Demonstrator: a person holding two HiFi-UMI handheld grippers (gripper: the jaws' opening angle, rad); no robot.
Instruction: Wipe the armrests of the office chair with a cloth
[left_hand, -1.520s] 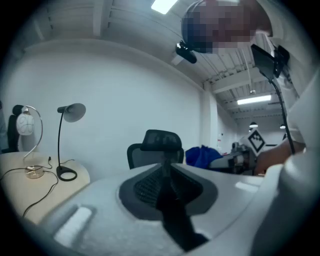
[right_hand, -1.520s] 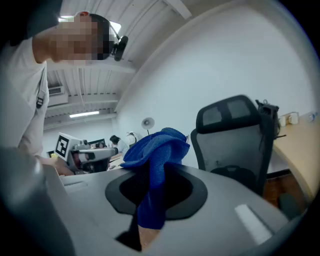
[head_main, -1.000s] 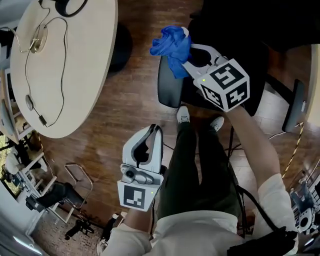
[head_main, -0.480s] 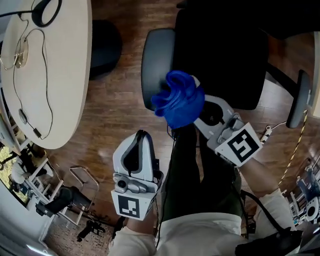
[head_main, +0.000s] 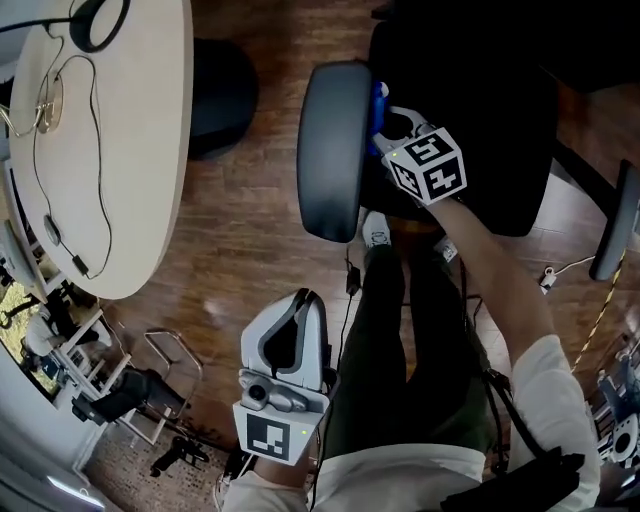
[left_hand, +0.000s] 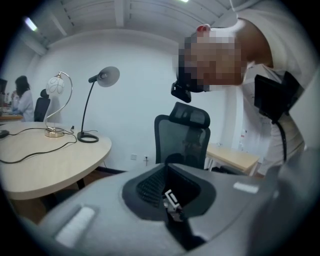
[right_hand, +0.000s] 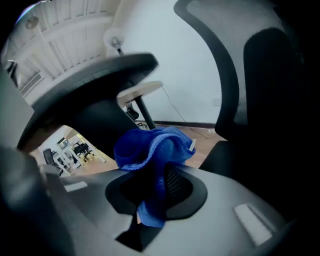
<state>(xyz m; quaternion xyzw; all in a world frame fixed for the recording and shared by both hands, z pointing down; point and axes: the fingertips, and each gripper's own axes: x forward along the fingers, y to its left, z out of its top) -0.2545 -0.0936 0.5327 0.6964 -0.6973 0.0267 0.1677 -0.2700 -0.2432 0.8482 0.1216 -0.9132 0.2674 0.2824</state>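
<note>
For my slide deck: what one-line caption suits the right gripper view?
Right hand-held gripper clamps a bunched blue cloth close to the office chair's dark armrest.

Right gripper (head_main: 384, 118) holds blue cloth (head_main: 378, 98) against armrest (head_main: 330, 150); left gripper (head_main: 305, 300) well apart

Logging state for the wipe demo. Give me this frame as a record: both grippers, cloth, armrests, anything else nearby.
right gripper: shut on blue cloth, at the inner edge of the grey armrest pad
blue cloth: bunched, sticking out past the jaws; contact with the pad cannot be told
grey armrest pad: left of the cloth in the head view
left gripper: shut, empty, low beside the person's leg, away from the chair
other armrest: right edge of the head view, nothing on it
table: round, pale, left of the chair; desk lamp on it
</note>
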